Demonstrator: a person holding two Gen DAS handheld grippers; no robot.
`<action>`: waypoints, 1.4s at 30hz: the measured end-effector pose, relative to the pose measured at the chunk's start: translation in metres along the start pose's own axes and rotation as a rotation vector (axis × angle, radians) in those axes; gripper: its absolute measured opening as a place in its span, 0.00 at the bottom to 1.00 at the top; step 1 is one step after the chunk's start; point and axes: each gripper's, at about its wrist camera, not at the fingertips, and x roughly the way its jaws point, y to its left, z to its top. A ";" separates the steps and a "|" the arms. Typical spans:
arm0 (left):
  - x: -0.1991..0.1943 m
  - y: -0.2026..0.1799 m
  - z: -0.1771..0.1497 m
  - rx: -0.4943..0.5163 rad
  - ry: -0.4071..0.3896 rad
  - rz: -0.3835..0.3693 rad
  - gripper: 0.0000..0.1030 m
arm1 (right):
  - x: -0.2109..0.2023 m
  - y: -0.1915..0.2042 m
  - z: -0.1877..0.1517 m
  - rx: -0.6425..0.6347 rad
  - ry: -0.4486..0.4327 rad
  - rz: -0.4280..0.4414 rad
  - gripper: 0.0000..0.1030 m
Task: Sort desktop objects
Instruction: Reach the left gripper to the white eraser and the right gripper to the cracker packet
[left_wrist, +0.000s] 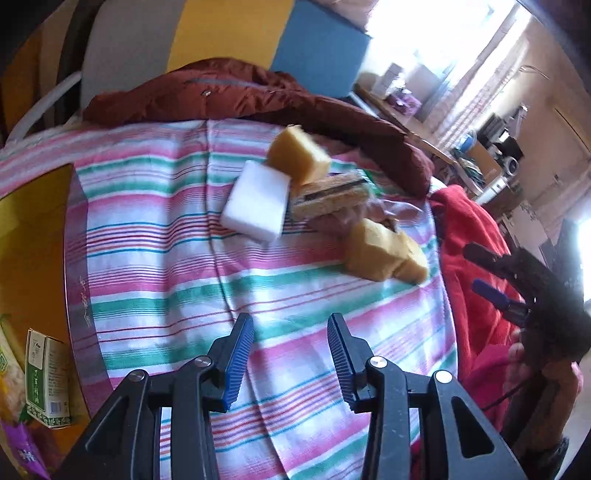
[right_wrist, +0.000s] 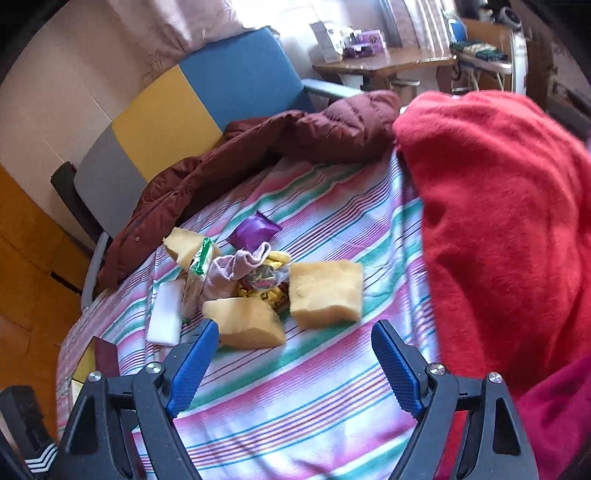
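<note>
Across the striped tablecloth (right_wrist: 295, 387): three yellow sponges (right_wrist: 325, 293), one white eraser block (right_wrist: 165, 315) at 9 o'clock. Left gripper (left_wrist: 290, 334) and right gripper (right_wrist: 295, 341) both stand open, empty.

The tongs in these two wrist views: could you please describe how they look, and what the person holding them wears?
Both the left tongs and the right tongs have black angular plastic linkage arms joined by round silver pivot bolts. Each finger carries a bright blue ribbed pad. In the left wrist view the right tongs' body looks black, with a thin dark cable below. The person wears a deep pink sleeve.
</note>
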 end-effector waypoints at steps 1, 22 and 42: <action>0.002 0.002 0.003 -0.009 0.006 0.006 0.40 | 0.005 0.001 0.001 0.005 0.006 0.005 0.83; 0.062 0.010 0.060 0.023 0.041 0.170 0.43 | 0.084 0.080 0.064 -0.086 -0.052 0.360 0.95; 0.101 -0.014 0.097 0.265 0.055 0.278 0.52 | 0.135 0.108 0.076 -0.148 0.102 0.457 0.97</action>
